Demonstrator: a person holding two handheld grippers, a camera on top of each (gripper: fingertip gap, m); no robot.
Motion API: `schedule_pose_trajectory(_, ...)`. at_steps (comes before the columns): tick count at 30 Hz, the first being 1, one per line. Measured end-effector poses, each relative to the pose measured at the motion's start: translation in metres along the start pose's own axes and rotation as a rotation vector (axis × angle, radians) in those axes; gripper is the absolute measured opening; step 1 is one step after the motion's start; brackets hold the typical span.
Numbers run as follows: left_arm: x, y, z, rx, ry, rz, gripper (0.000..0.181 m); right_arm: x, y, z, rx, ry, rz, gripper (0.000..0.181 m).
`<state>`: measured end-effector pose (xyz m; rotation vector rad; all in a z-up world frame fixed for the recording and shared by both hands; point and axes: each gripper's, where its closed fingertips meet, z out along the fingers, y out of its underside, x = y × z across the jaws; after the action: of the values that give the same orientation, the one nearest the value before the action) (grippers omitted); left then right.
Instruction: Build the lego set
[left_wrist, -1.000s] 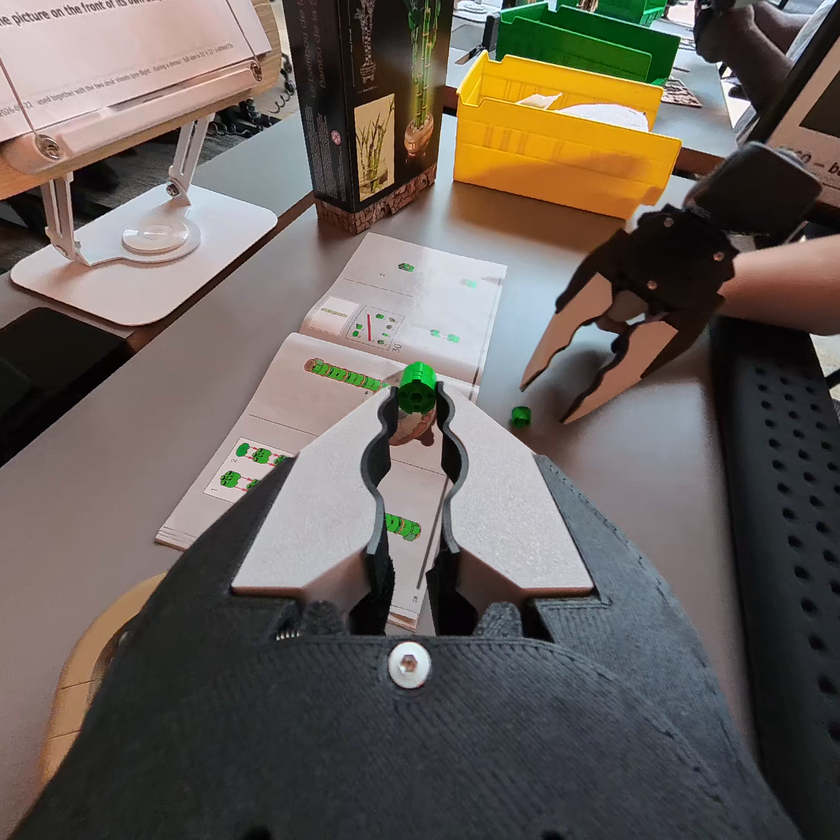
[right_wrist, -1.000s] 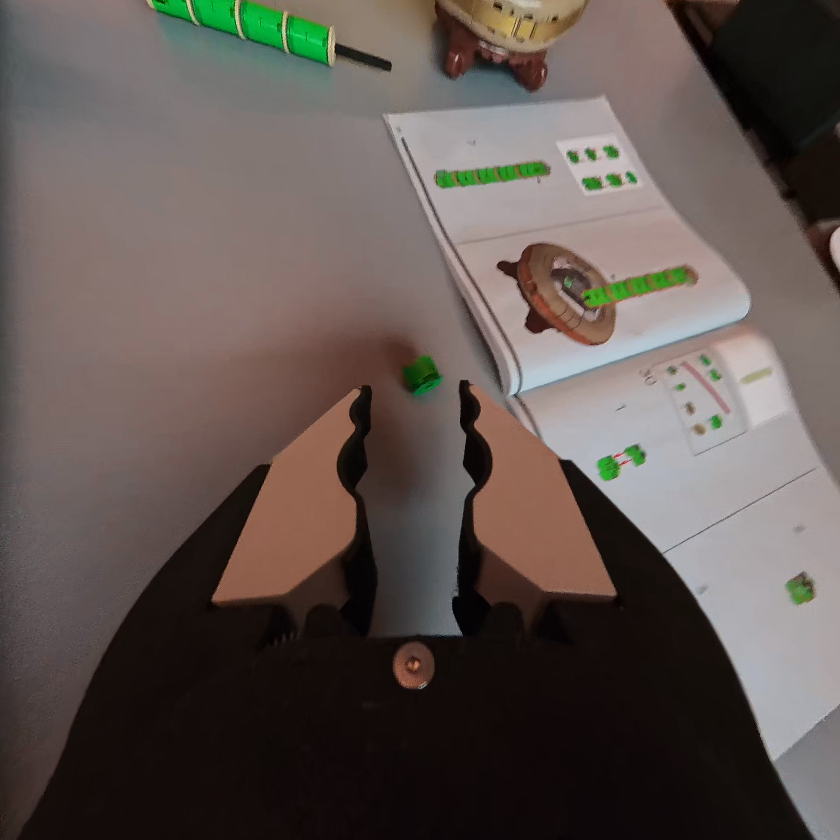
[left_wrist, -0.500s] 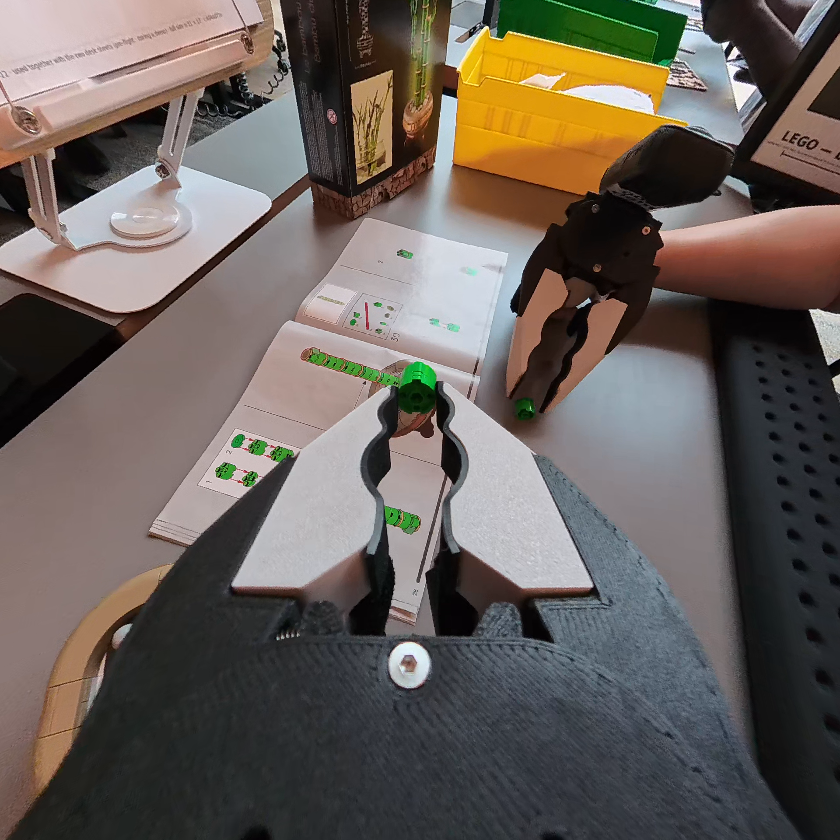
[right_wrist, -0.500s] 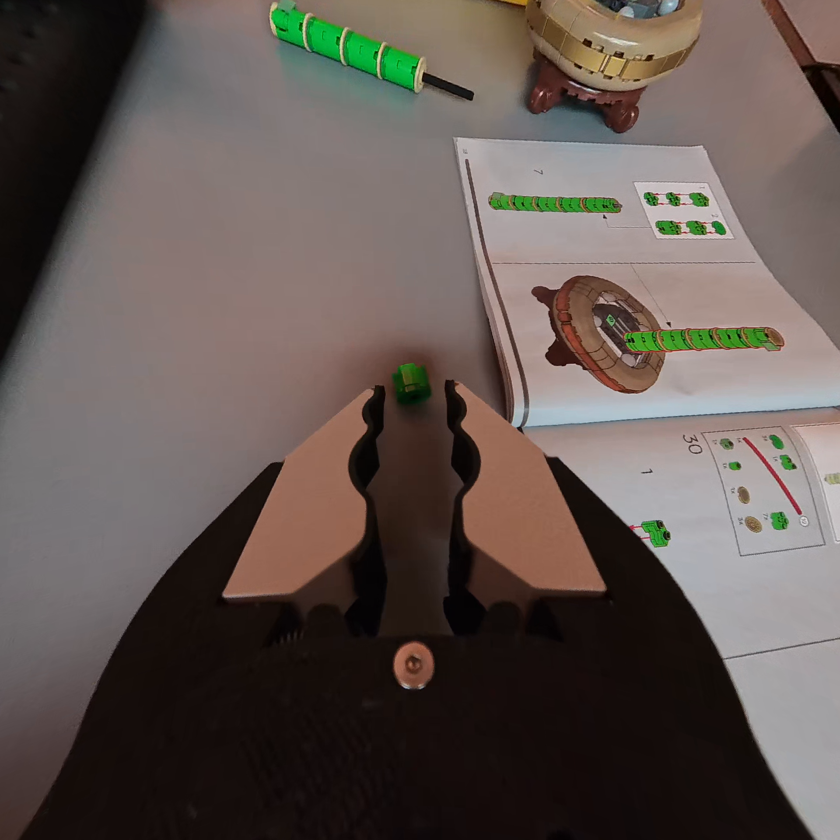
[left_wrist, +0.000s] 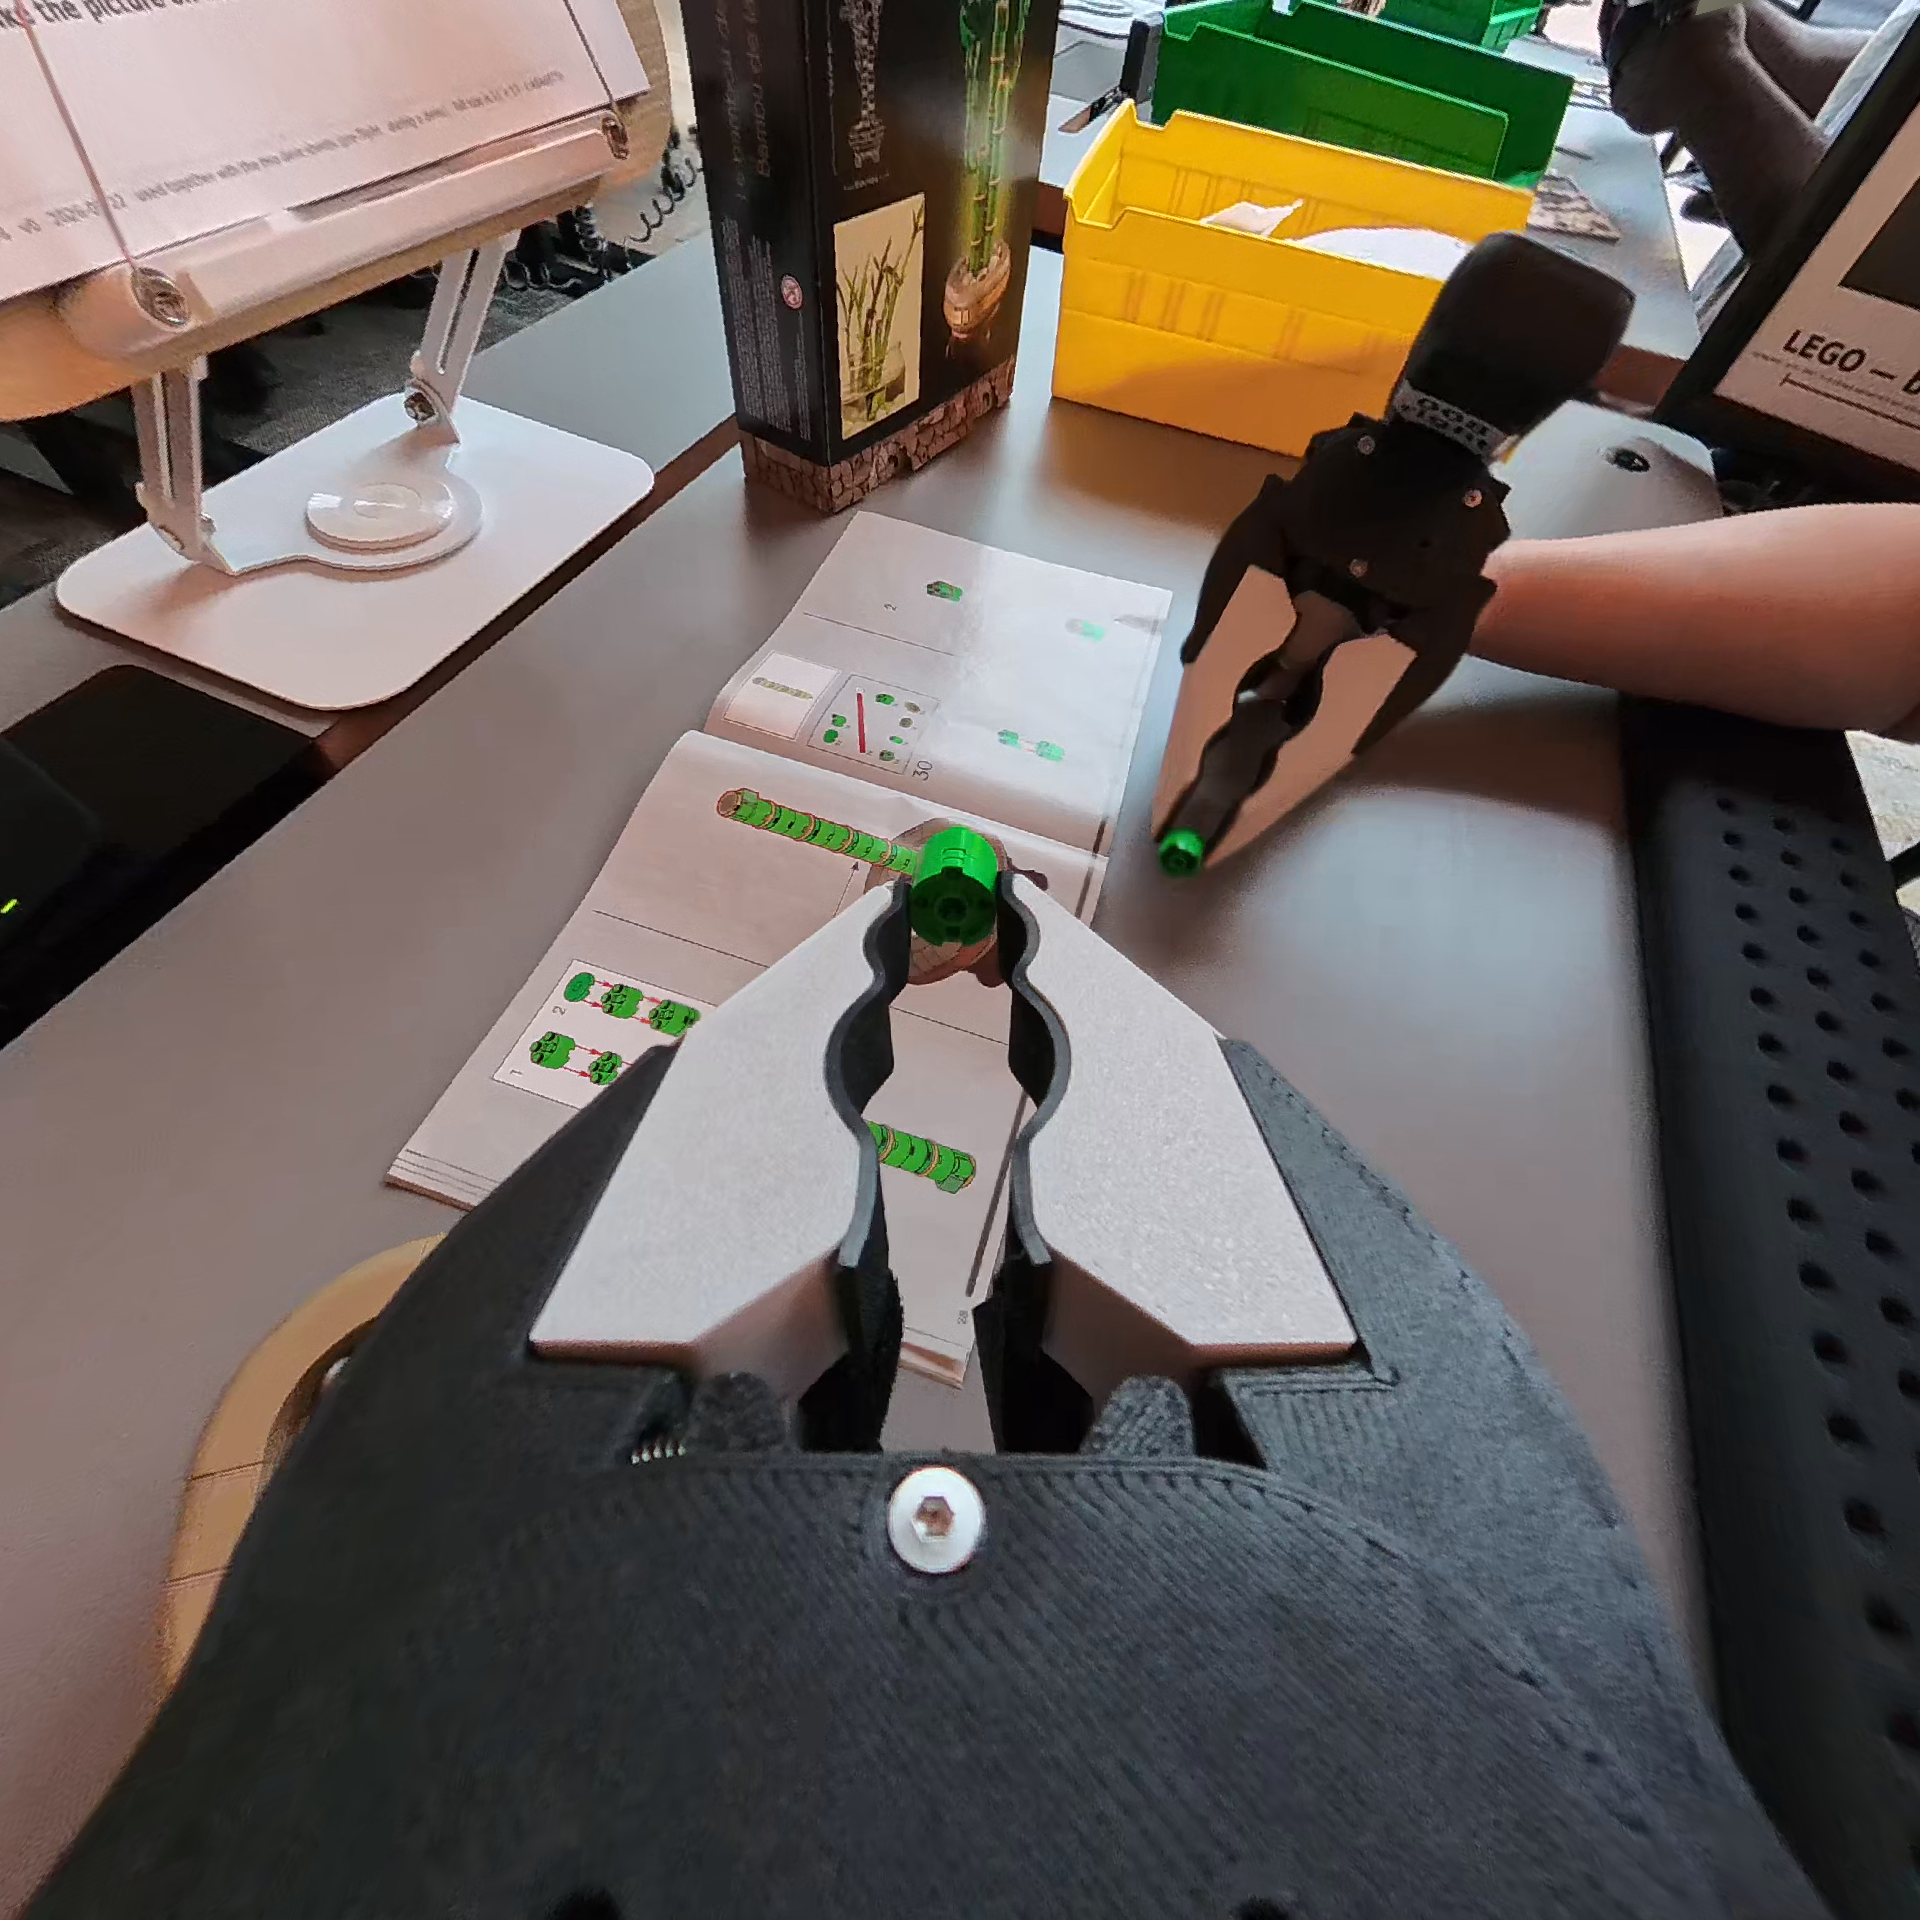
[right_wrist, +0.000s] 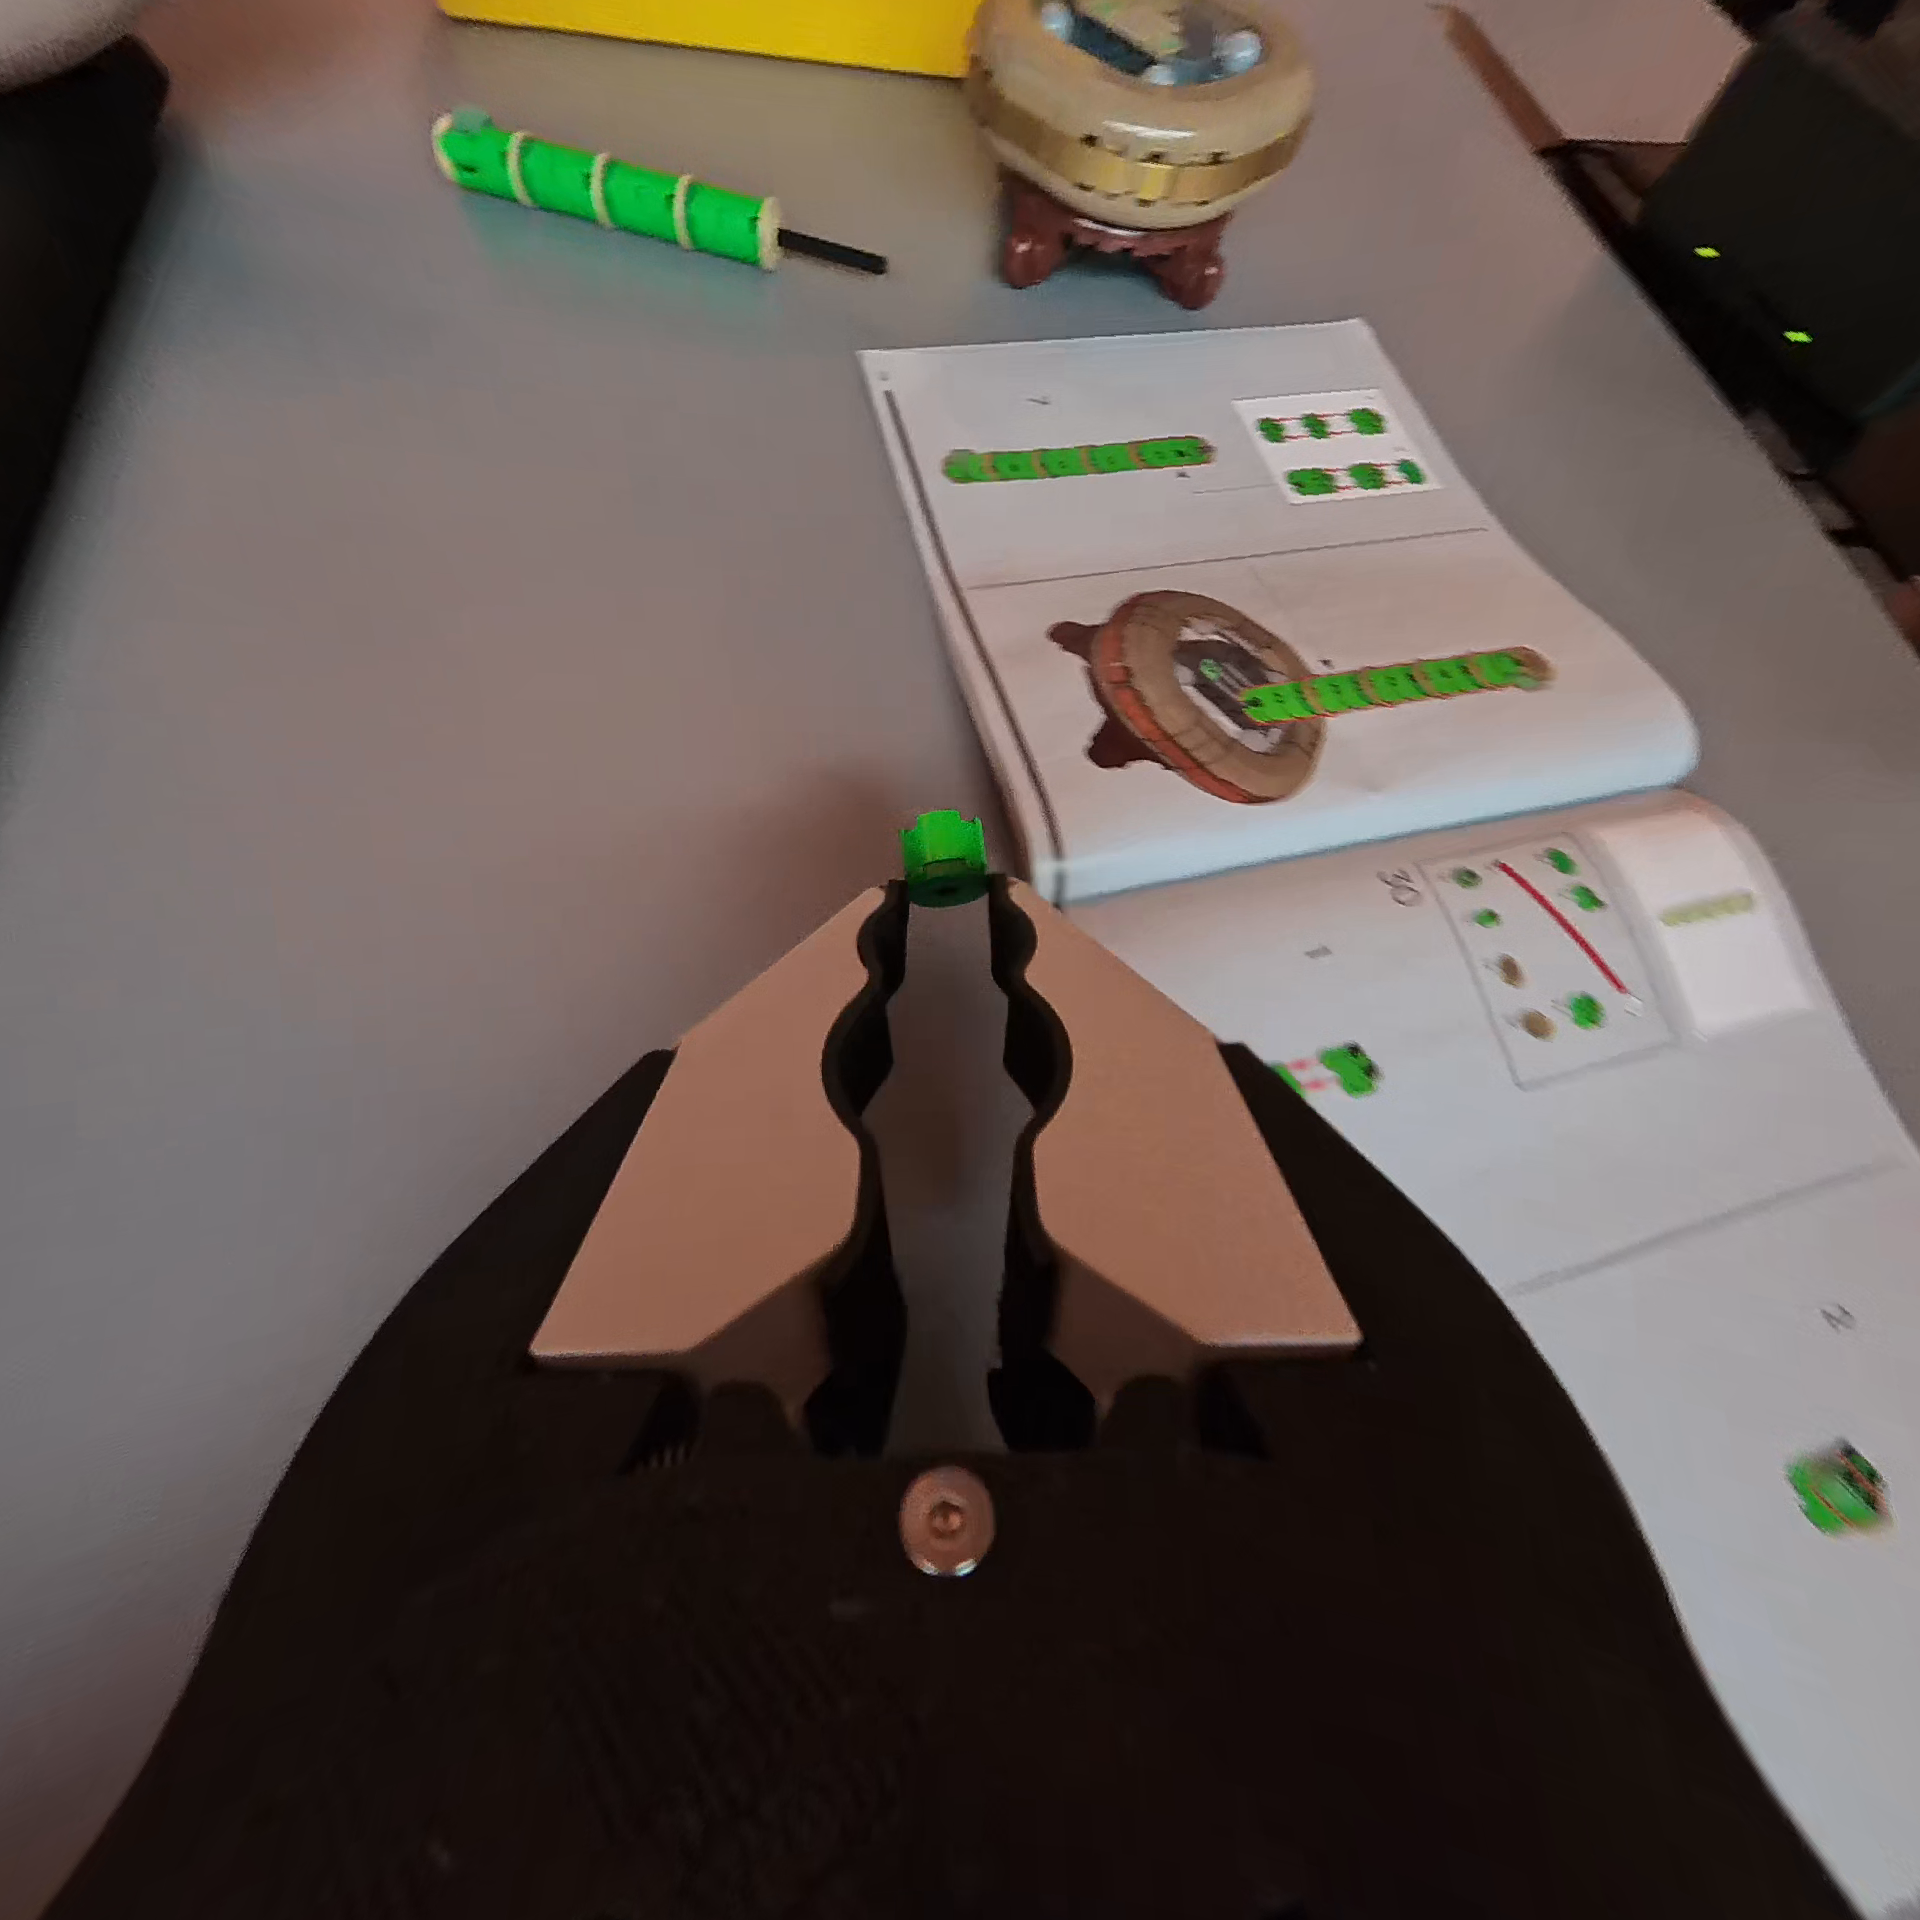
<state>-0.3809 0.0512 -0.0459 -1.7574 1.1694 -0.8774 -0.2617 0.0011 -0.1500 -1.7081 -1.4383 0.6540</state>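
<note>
**Two green pieces gripped over a grey tabletop**

The grey tabletop (left_wrist: 312, 987) carries an open instruction booklet (left_wrist: 790, 935), which lies just beyond the left gripper (left_wrist: 951, 904). That gripper's jaws are narrowed onto a round green lego piece (left_wrist: 951, 894), pinched at the very tips above the booklet's page. To its right, the right gripper (left_wrist: 1184, 847) points down at the tabletop beside the booklet's edge, closed on a smaller green lego piece (left_wrist: 1179, 854); whether this piece touches the surface cannot be told.

In the right wrist view the same small piece (right_wrist: 940, 862) sits between the tips, and the picture is blurred toward the right. Farther off lie a green segmented stalk (right_wrist: 608, 192) on a black rod and a tan round pot (right_wrist: 1138, 125) on brown feet, its top cut off.

Beyond the booklet stand a dark set box (left_wrist: 873, 229), a yellow bin (left_wrist: 1247, 301), a green bin (left_wrist: 1351, 94) and a white document stand (left_wrist: 343, 540).
</note>
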Motion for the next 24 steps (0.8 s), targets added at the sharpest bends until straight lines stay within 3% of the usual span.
schedule_pose_trajectory(6,-0.006,-0.002,-0.016,0.043,-0.006,-0.015,0.015,0.050,-0.007,-0.052,0.064,0.182,0.056,0.014)
schedule_pose_trajectory(8,-0.006,-0.006,-0.018,0.070,0.001,-0.025,0.015,0.057,-0.032,-0.076,0.096,0.245,0.066,0.014)
schedule_pose_trajectory(13,0.003,-0.014,-0.015,0.116,0.068,-0.042,0.015,0.048,-0.119,-0.120,0.118,0.373,-0.178,0.014)
schedule_pose_trajectory(18,0.011,-0.018,-0.012,0.139,0.128,-0.075,0.014,0.039,-0.149,-0.105,-0.017,0.320,-0.283,0.015)
schedule_pose_trajectory(24,0.015,-0.020,-0.014,0.149,0.155,-0.077,0.015,0.032,-0.149,-0.061,-0.056,0.275,-0.357,0.014)
